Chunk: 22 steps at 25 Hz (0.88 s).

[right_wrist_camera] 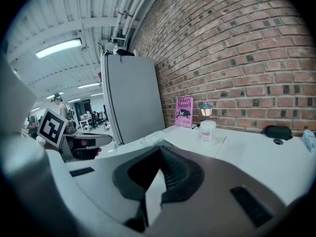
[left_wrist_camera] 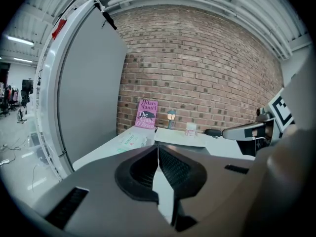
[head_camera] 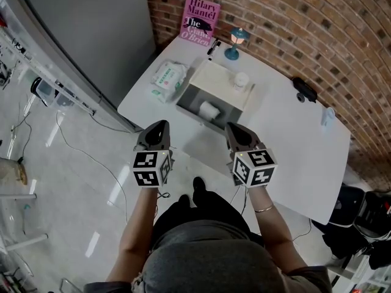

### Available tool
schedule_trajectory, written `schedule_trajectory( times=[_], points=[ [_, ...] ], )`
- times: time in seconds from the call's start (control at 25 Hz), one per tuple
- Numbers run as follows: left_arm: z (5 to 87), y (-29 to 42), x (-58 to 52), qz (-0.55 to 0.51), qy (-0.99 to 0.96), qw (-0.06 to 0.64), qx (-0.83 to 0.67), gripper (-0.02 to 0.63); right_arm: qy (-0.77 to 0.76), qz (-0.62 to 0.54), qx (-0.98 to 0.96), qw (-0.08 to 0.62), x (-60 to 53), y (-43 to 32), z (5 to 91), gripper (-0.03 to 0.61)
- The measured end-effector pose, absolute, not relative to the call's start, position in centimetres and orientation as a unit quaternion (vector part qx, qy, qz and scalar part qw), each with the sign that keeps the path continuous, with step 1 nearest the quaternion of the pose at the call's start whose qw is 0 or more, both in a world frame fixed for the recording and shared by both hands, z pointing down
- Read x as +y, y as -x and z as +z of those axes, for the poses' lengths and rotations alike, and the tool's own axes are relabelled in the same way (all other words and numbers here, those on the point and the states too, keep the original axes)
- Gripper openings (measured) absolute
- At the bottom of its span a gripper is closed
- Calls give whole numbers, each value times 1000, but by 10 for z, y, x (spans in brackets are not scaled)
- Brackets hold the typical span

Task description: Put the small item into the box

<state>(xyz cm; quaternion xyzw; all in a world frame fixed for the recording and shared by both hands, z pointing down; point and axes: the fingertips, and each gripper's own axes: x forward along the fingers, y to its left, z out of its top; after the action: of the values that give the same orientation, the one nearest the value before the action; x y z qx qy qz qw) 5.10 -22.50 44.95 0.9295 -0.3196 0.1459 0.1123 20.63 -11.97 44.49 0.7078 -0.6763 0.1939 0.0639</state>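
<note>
A grey box (head_camera: 190, 99) with its white lid (head_camera: 215, 78) laid open stands on the white table (head_camera: 293, 145). Inside it lies a small white roll-like item (head_camera: 209, 109). On the lid stands a small white jar (head_camera: 241, 81), also seen in the right gripper view (right_wrist_camera: 208, 131). My left gripper (head_camera: 160, 127) and right gripper (head_camera: 234, 130) hover side by side at the table's near edge, short of the box. Both are shut with nothing between the jaws, as the left gripper (left_wrist_camera: 157, 149) and right gripper (right_wrist_camera: 159, 152) show in their own views.
A pink book (head_camera: 200, 20) leans on the brick wall beside a small lamp (head_camera: 236, 41) and a black pen (head_camera: 213, 47). A wipes pack (head_camera: 169, 78) lies left of the box. A black object (head_camera: 304, 89) and a small bottle (head_camera: 328, 116) are far right. A grey panel (head_camera: 91, 35) stands left.
</note>
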Motion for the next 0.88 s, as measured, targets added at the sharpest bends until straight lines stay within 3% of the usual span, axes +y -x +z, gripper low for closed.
schedule_trajectory(
  times=[0.88],
  points=[
    [453,-51,-226,147,-929,115,-321,26,-707,202,-675,65,-125,-206,452,2]
  ],
)
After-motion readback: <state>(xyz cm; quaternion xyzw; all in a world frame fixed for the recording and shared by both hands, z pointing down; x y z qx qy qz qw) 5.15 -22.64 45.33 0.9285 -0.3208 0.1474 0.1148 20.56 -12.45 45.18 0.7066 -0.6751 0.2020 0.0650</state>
